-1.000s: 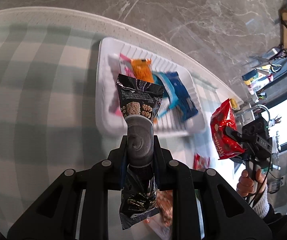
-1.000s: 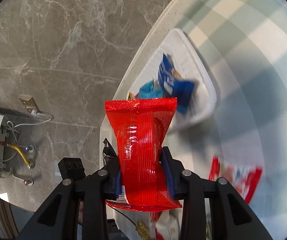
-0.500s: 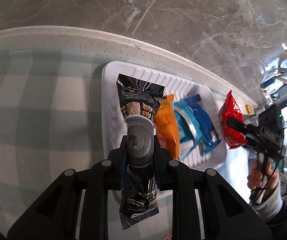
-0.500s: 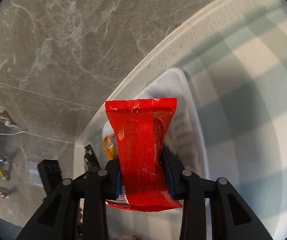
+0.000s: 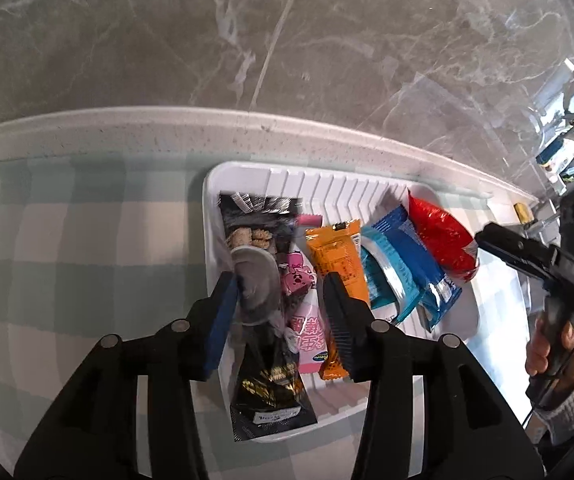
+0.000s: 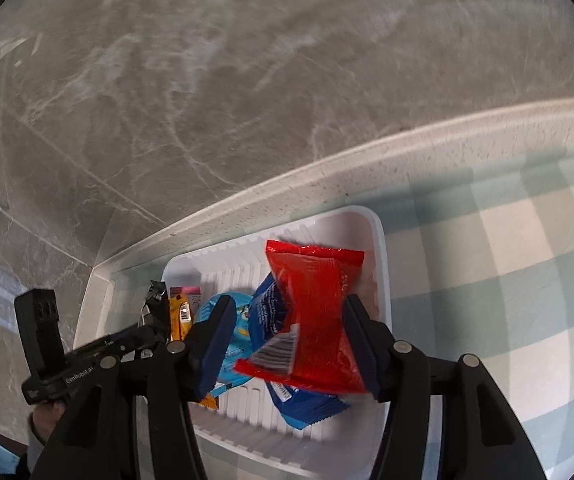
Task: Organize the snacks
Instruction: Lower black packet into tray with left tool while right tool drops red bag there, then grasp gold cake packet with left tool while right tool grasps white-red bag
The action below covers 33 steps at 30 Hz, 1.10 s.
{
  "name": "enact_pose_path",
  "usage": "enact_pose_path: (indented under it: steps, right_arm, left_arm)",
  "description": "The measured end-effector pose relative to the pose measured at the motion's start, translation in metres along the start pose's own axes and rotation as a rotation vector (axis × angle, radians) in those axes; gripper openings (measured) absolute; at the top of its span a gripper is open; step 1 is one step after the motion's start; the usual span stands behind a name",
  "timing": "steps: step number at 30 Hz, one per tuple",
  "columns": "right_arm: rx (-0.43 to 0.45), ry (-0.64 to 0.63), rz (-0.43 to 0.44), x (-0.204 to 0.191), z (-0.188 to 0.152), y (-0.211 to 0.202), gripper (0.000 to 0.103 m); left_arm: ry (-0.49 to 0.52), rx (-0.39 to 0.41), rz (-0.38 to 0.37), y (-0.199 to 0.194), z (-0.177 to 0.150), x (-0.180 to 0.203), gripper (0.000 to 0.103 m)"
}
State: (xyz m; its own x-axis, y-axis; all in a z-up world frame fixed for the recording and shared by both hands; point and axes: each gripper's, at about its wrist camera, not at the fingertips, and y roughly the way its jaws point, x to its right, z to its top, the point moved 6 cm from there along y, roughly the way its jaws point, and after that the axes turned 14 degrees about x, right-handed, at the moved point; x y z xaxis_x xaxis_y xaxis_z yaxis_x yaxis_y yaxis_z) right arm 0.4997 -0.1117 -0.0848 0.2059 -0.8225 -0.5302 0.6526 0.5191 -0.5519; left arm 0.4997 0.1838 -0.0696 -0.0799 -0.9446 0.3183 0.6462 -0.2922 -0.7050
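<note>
Both jaws have just been opening. The left hand-held gripper point(image 5: 281, 300) stands parted around the black packet point(image 5: 265, 360), at the white tray's point(image 5: 247, 170) left end. The right hand-held gripper point(image 6: 287, 328) gapes around the red packet point(image 6: 319, 320), over the tray's right end on the table point(image 5: 47, 240).

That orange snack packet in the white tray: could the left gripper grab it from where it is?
Probably yes: the orange packet lies uncovered beside the open left gripper; only the just-released black packet sits between its fingers.

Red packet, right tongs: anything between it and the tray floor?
Yes. The dark blue packet lies partly under the red packet, in the white tray. The right tongs have just been opening, the packet loose between them.
</note>
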Motion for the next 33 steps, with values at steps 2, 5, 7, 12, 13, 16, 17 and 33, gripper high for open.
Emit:
enact_pose_path:
  steps: [2,5,7,12,13,16,17,33]
  right_arm:
    - [0.016,-0.026,0.001,-0.005,-0.003,-0.009,0.06]
    - [0.033,-0.047,0.017,-0.014,-0.009,-0.027,0.061]
    - [0.042,-0.055,0.028,-0.017,-0.015,-0.041,0.062]
    - [0.048,-0.074,0.04,-0.026,-0.036,-0.071,0.063]
    - [0.049,-0.076,0.042,-0.027,-0.041,-0.078,0.063]
    - [0.053,-0.078,0.042,-0.025,-0.055,-0.099,0.064]
    - [0.054,-0.076,0.043,-0.025,-0.059,-0.104,0.064]
    - [-0.048,-0.059,0.111,-0.042,-0.161,-0.158,0.067]
  left_arm:
    - [0.001,0.01,0.003,-0.006,0.001,0.0,0.043]
    - [-0.001,0.026,-0.001,-0.018,-0.001,0.003,0.043]
    - [0.003,0.034,-0.004,-0.03,-0.006,0.009,0.043]
    - [0.006,0.044,0.001,-0.059,-0.02,0.011,0.043]
    - [0.007,0.044,0.0,-0.067,-0.025,0.013,0.043]
    - [0.013,0.046,0.002,-0.088,-0.038,0.017,0.043]
    - [0.014,0.043,0.003,-0.095,-0.044,0.018,0.043]
    - [-0.06,-0.057,0.048,-0.173,-0.167,0.018,0.044]
